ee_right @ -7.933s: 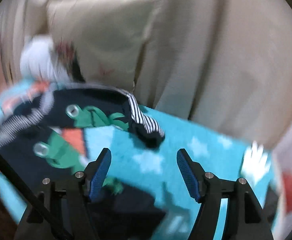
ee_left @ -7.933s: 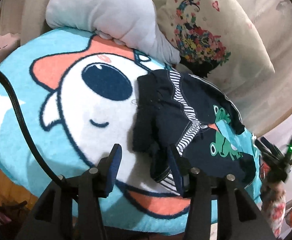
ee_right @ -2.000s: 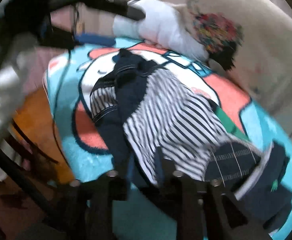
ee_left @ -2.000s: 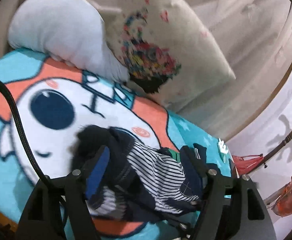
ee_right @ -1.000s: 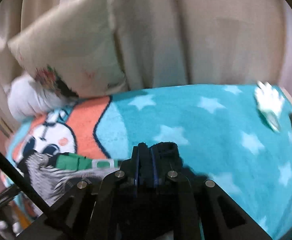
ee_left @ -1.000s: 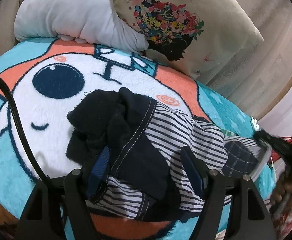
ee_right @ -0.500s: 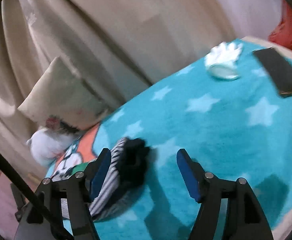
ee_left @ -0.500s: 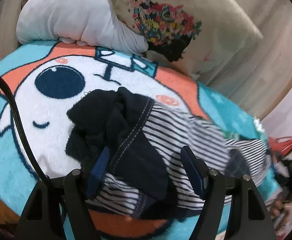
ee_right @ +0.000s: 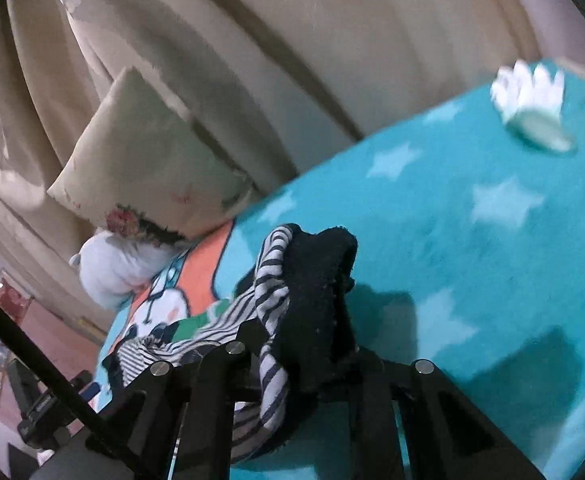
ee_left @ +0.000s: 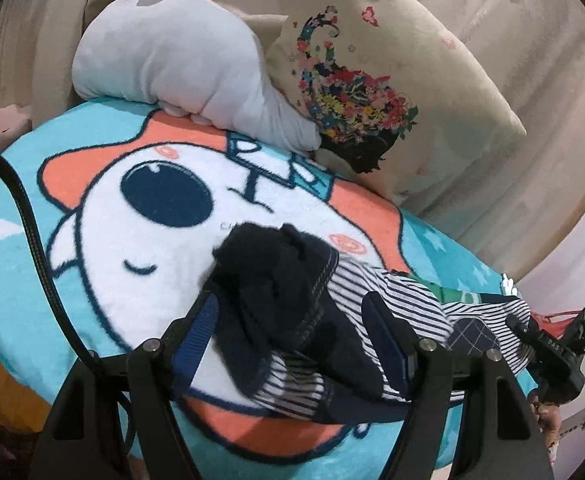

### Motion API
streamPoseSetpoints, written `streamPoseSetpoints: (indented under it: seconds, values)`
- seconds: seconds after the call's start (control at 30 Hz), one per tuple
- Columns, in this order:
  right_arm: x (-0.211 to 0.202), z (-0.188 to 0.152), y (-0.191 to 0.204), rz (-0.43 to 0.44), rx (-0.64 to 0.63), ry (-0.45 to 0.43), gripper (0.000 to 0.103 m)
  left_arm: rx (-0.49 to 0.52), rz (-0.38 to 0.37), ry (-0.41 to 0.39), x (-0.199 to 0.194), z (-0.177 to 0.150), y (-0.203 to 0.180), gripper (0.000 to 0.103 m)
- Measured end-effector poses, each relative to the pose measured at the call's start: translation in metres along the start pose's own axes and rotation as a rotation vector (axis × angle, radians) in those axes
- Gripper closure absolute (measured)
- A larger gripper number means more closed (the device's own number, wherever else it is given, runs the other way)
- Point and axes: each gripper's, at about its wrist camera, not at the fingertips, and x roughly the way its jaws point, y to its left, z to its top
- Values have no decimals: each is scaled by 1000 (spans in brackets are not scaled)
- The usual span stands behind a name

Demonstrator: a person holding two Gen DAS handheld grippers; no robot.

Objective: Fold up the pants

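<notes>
Navy cotton with a striped lining, the pants (ee_left: pixel 312 312) lie bunched and inside-out on the turquoise cartoon blanket (ee_left: pixel 92 208) that covers the bed, close to its near edge and well short of the grey plush pillow (ee_left: pixel 180 68) and the flowered cushion (ee_left: pixel 372 92) at the head. My left tongs (ee_left: pixel 292 340) stand spread over the dark, crumpled end of the garment, one blue pad on each side of it and neither visibly pressing. My right tongs (ee_right: pixel 304 364) are closing on the opposite end, a wad of navy hem and striped fabric between the jaws and the pads nearly together on it. The step in hand, as I judge it, is to draw the heap out flat before any fold. To do it well I should take only the hem's edge on the right, not the whole wad, then set the left tongs on the waistband and draw the two ends apart along the bed's near edge, low over the blanket, so the legs lie side by side. The white glove-like object (ee_right: pixel 528 96) toward the far corner is well clear.
</notes>
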Motion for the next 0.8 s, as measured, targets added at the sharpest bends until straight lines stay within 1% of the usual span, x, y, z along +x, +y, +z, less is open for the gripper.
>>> streamPoseSetpoints:
  seconds: [0.1, 0.17, 0.2, 0.23, 0.27, 0.3, 0.33, 0.4, 0.43, 0.47, 0.53, 0.57, 0.6, 0.63, 0.7, 0.73, 0.8]
  values:
    - [-4, 4, -7, -64, -10, -12, 88, 28, -17, -3, 7, 5, -15, 30]
    - [-2, 1, -12, -141, -25, -12, 83, 49, -26, -3, 15, 7, -26, 30]
    - [-3, -2, -13, -181, -31, -18, 76, 57, -27, 1, 20, 7, -30, 30]
    - [-7, -5, -16, -240, -29, -36, 70, 62, -20, 9, 26, 7, -32, 30]
    - [-11, -7, -18, -258, -24, -48, 65, 65, 2, 24, 35, 6, -33, 30]
    - [-20, -8, -20, -269, -13, -74, 57, 72, 34, 40, 41, 6, -34, 30]
    - [-31, -9, -22, -279, -5, -100, 54, 92, 100, 79, 52, 3, -35, 30]
    - [-54, -9, -18, -335, 2, -187, 53, 124, 148, 131, 63, -4, -34, 34]
    - [-64, -9, -13, -347, -9, -225, 53, 162, 180, 131, 64, -9, -36, 35]
    - [-72, -8, -5, -346, -32, -257, 53, 184, 193, 133, 63, -12, -38, 36]
    - [-73, -5, 12, -314, -67, -265, 53, 192, 208, 150, 60, -18, -37, 36]
    - [-66, -4, 24, -270, -88, -237, 53, 178, 198, 160, 59, -20, -34, 36]
    - [-54, -4, 36, -214, -108, -191, 53, 163, 183, 162, 58, -20, -31, 36]
    - [-44, -6, 45, -179, -118, -159, 53, 144, 156, 157, 53, -20, -26, 36]
    - [-14, -13, 70, -87, -146, -60, 53, 107, 110, 159, 44, -18, -19, 36]
    - [6, -18, 88, -27, -165, -1, 53, 84, 84, 156, 38, -18, -16, 35]
    - [32, -28, 116, 65, -205, 65, 53, 56, 58, 132, 26, -16, -11, 36]
